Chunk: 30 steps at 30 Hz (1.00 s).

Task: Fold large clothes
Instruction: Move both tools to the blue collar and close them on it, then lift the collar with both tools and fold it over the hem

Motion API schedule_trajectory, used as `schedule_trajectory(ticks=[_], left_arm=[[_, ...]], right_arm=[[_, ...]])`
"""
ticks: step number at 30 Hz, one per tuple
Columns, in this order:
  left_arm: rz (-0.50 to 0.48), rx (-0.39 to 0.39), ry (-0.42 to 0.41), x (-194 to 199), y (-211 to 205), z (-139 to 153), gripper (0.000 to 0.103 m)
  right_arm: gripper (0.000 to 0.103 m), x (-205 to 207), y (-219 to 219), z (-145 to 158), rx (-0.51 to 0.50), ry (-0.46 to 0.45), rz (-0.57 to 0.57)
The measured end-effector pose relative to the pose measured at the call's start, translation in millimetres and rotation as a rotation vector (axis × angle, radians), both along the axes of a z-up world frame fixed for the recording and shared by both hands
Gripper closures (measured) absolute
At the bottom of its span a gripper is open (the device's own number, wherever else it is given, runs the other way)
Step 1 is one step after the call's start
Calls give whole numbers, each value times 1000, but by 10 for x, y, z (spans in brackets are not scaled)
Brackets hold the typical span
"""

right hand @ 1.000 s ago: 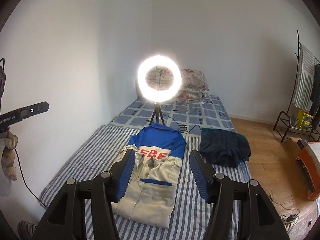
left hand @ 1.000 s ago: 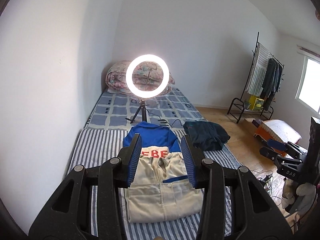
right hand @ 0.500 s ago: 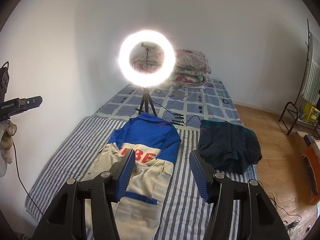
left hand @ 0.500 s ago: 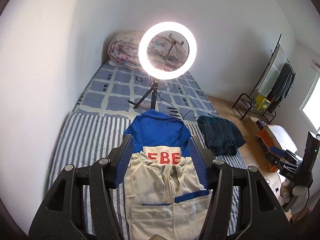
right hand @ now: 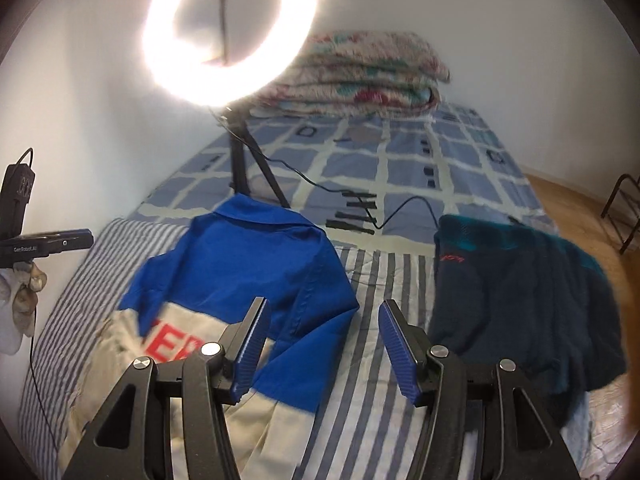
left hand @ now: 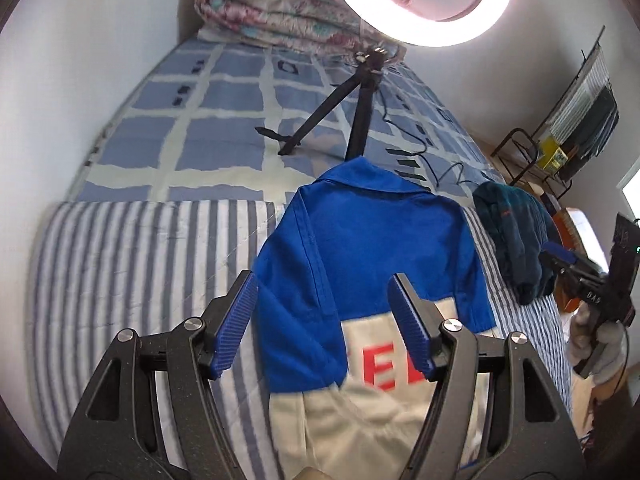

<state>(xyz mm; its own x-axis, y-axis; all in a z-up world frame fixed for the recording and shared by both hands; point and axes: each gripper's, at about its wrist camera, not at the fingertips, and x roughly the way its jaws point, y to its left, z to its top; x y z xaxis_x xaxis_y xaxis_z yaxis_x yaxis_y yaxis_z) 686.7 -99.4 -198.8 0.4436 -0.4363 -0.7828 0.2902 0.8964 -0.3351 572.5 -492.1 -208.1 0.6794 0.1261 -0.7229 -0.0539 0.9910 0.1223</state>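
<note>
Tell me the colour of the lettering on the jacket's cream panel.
Red lettering on the jacket; clearest in the left wrist view.

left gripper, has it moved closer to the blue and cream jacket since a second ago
Yes. The left gripper has come forward and down toward the jacket: the ring light, mid-frame earlier, now sits at the top edge. Its jaws are opening, with nothing between them.

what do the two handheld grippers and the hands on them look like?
Left gripper and right gripper: black frames, silver pivot bolts, ribbed blue pads. White glove on the right hand; thin black cable below the left. White lettering on both bodies.
</note>
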Motion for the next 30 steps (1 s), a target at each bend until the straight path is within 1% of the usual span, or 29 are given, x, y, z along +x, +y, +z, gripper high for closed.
schedule_trajectory(ticks=[3,6,10,14,15,16,17,20,21,22,23,24,25,27,30], left_arm=[[5,0,33,322,-123,-263,34],[-8,32,47,580,-249,-461,34],[-2,38,71,834,-291,-673,34],[-9,35,97,1018,-362,-887,34],[-16,35,102,1045,-391,-928,35],[-28,38,106,1062,-435,-976,40],[-38,45,108,1071,-473,-1013,43],[-59,101,83,1061,-613,-1100,53],[-61,112,73,1047,-643,-1111,58],[-61,117,61,1048,-664,-1114,66],[-66,114,53,1041,-682,-1111,73],[-67,117,50,1032,-700,-1107,88],[-58,143,37,1016,-723,-1090,94],[-52,164,8,967,-754,-1041,98],[-37,147,-35,872,-743,-902,100]], right_arm=[[44,337,-93,-314,59,23,6],[44,635,-103,-557,54,55,15],[44,879,-115,-754,102,73,44],[44,1110,-99,-952,98,88,55],[44,1171,-96,-996,106,91,58],[44,1210,-100,-1031,119,93,55],[44,1251,-104,-1068,137,96,55],[44,1358,-79,-1154,167,105,59],[46,1387,-49,-1175,167,108,66],[54,1405,-25,-1190,162,111,71],[59,1424,-2,-1200,158,115,75],[70,1433,27,-1201,160,120,82],[79,1428,49,-1201,162,122,87],[90,1398,119,-1147,120,111,77],[97,1341,193,-1028,87,89,65]])
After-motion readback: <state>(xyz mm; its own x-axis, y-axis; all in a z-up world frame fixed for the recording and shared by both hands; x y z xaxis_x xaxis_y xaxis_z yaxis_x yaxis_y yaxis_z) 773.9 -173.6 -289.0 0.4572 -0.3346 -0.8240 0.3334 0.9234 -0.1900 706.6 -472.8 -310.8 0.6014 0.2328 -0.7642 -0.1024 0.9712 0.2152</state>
